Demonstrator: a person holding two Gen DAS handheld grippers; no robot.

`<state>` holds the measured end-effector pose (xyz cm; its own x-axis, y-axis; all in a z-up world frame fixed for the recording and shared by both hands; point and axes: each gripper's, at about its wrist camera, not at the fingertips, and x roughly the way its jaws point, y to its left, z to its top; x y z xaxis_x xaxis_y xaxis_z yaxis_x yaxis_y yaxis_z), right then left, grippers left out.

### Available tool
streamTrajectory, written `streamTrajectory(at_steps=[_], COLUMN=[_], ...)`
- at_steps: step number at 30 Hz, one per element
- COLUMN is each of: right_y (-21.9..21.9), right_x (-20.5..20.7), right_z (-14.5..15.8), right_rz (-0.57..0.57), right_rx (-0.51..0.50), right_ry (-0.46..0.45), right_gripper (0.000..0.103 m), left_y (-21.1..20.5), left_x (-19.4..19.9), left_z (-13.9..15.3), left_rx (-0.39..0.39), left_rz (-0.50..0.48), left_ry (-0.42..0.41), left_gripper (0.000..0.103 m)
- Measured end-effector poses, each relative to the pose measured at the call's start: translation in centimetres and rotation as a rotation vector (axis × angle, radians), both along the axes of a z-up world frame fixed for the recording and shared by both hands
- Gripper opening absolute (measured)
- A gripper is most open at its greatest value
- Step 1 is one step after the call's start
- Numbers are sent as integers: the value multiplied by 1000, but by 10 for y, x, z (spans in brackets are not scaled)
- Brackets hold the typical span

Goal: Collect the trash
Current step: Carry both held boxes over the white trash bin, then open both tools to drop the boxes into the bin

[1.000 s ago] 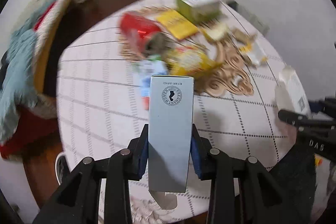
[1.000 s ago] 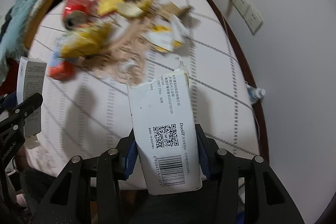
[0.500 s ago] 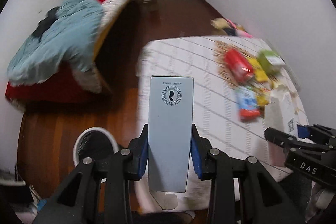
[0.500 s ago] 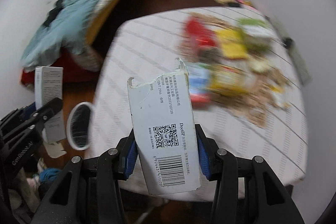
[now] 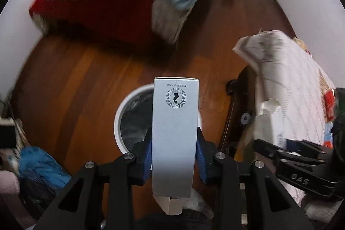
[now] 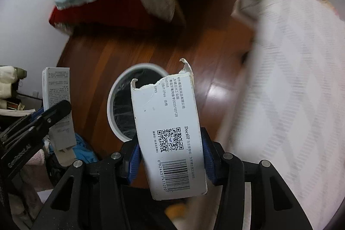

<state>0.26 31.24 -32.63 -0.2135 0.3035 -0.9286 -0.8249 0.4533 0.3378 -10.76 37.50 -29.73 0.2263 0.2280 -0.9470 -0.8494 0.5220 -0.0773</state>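
You are pinching the grey carton point(image 5: 175, 135) in the left gripper point(image 5: 174, 156) and the torn white box point(image 6: 170, 139) in the right gripper point(image 6: 170, 163), jaws clamping each upright above the bin point(image 6: 112, 100) for release.

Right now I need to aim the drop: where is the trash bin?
The trash bin stands on the wooden floor in both wrist views, directly behind the grey box, left of the table.
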Motion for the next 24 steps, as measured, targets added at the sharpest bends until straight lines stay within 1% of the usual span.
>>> streamTrajectory(at_steps=[2, 3, 4, 7, 8, 9, 10, 11, 12, 13, 14, 15, 17, 20, 24], right_y=[26, 36, 45, 68, 74, 78, 83, 92, 99, 102, 104, 107, 111, 111, 103], right_x=[-17, -23, -28, -40, -43, -45, -45, -40, -35, -36, -38, -40, -42, -45, -52], right_z=[-28, -40, -50, -79, -87, -93, -99, -109, -117, -121, -124, -127, -129, -129, -124], right_rz=[21, 29, 33, 43, 47, 47, 43, 36, 34, 41, 48, 57, 64, 82, 112], right_rx=[-40, -53, -63, -96, -104, -106, -110, -117, -119, -119, -116, -114, -113, -128, -162], right_ry=[24, 32, 43, 64, 68, 72, 82, 97, 111, 122, 126, 124, 105, 40, -71], right_gripper=[51, 51, 51, 51, 51, 51, 52, 52, 53, 54, 64, 81, 93, 98, 99], left_y=[24, 31, 41, 63, 67, 72, 76, 77, 79, 82, 83, 83, 83, 79, 67], left_x=[-9, -10, -13, -24, -27, -31, -35, -43, -47, -50, -53, -57, -65, -70, -74], left_z=[-30, -38, -53, -77, -82, -84, -88, -89, -90, -91, -92, -92, -91, -93, -92], left_rx=[-59, -78, -107, -161, -168, -170, -159, -149, -142, -132, -120, -103, -75, -61, -44], left_rz=[30, 35, 56, 85, 95, 108, 131, 144, 153, 166, 180, 191, 207, 213, 213], left_ry=[-1, -4, -5, -13, -16, -22, -22, -26, -25, -19, -11, -6, 6, 25, 70], left_gripper=[31, 32, 32, 35, 42, 63, 76, 99, 102, 102, 102, 102, 102, 102, 102])
